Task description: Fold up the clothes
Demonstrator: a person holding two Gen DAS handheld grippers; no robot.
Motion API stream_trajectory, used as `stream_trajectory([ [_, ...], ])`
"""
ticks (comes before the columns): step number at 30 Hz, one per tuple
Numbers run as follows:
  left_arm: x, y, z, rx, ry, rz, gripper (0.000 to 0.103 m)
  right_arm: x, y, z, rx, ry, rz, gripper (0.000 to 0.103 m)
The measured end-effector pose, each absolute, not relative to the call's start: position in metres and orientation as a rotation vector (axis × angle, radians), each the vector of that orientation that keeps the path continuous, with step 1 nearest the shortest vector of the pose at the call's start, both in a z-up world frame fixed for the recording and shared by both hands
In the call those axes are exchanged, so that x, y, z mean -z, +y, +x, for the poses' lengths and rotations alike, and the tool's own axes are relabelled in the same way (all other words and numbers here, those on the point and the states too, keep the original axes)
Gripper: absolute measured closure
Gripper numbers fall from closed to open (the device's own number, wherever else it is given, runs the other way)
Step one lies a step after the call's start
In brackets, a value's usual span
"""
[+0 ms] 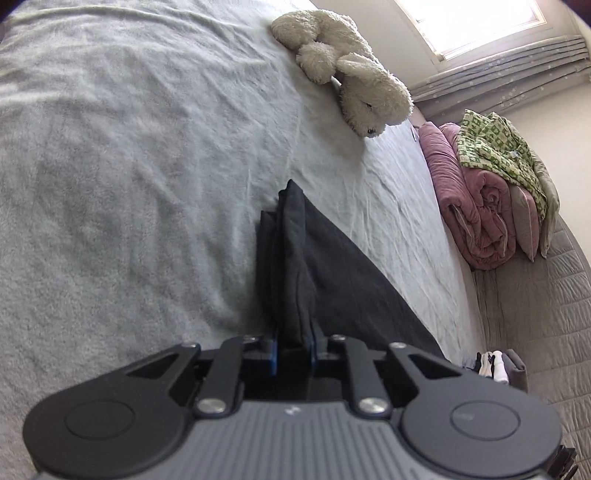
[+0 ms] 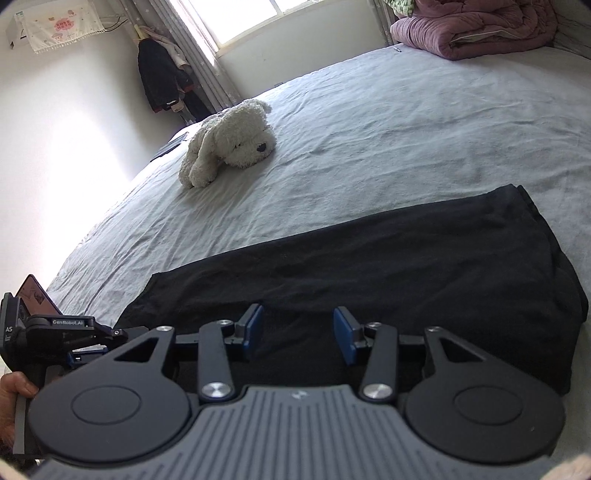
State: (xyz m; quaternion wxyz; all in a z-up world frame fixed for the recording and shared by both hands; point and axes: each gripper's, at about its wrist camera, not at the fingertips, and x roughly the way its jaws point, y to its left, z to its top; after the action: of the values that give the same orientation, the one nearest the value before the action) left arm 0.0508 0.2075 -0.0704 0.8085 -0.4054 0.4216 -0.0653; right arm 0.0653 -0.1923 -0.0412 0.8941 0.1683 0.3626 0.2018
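Left wrist view shows the left gripper (image 1: 293, 343) pinched tight on a bunched edge of the black garment (image 1: 321, 258), several layers of cloth standing up between the blue pads, while the rest of the cloth runs away over the bed sheet (image 1: 129, 166). From the right wrist view the same garment lies as a long, smooth dark band across the near part of the bed, doubled over along its far edge, and the right gripper (image 2: 298, 330) hovers just above it with its jaws spread wide and nothing between them. The cloth looks soft, limp and light, likely a thin knit that will sag and slide on itself, so a hold near a corner or along a folded edge, taking all layers at once, seems safest; a grip in the middle would probably just bunch it. Whether one more fold remains or the band is already done, I cannot tell. The sheet is pale grey and wrinkled, giving some friction. A white plush dog (image 2: 229, 142) lies well apart from the garment, a rolled pink quilt (image 1: 469, 206) sits at the bed's far end with a green patterned cloth (image 1: 498, 151) on top, and a bright window (image 2: 251, 18) lights the room
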Motion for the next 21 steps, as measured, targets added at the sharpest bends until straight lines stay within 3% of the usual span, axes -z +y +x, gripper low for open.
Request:
stream_trajectory([
  [10, 0.030, 0.192, 0.052, 0.199, 0.815, -0.867, 0.090, 0.049, -0.168, 0.090, -0.471, 0.737, 0.382, 0.084],
  [17, 0.001, 0.171, 0.054, 0.260, 0.770, -0.832, 0.090, 0.082, -0.150, 0.111, -0.474, 0.850, 0.448, 0.103],
  [20, -0.010, 0.149, 0.060, 0.303, 0.763, -0.791, 0.090, 0.084, -0.162, 0.116, -0.487, 0.887, 0.557, 0.103],
  [21, -0.014, 0.142, 0.062, 0.317, 0.760, -0.778, 0.090, 0.084, -0.169, 0.118, -0.493, 0.904, 0.610, 0.096],
])
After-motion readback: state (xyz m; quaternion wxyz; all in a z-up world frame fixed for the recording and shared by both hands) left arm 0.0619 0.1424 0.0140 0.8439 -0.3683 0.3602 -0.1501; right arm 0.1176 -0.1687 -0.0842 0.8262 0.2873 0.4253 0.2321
